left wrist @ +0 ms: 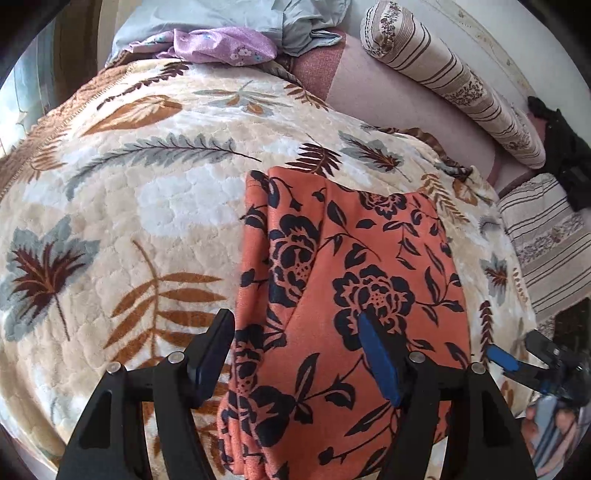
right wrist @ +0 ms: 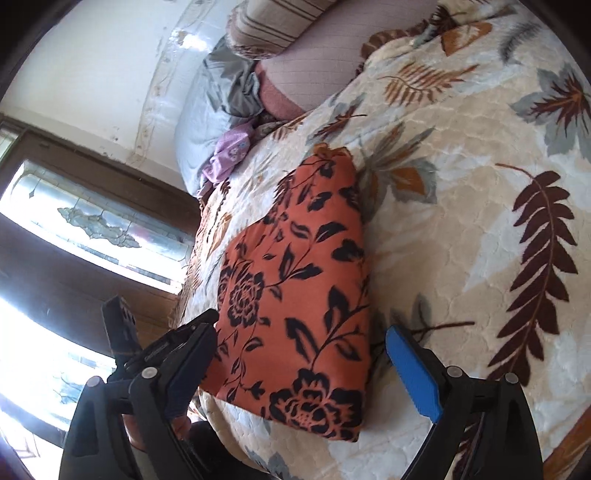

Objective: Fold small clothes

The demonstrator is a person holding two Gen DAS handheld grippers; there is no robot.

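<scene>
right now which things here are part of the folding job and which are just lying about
Part of the job:
- orange floral garment, folded on the blanket
- left gripper, open above it
- right gripper, open beside it

Just lying about:
- leaf-print blanket
- purple floral cloth
- pale blue fabric
- striped bolster pillow

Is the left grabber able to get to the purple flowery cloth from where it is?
Probably not yet. The left gripper is open over the near end of the orange garment, while the purple cloth lies at the blanket's far edge. Nothing blocks the way; it just looks far.
</scene>
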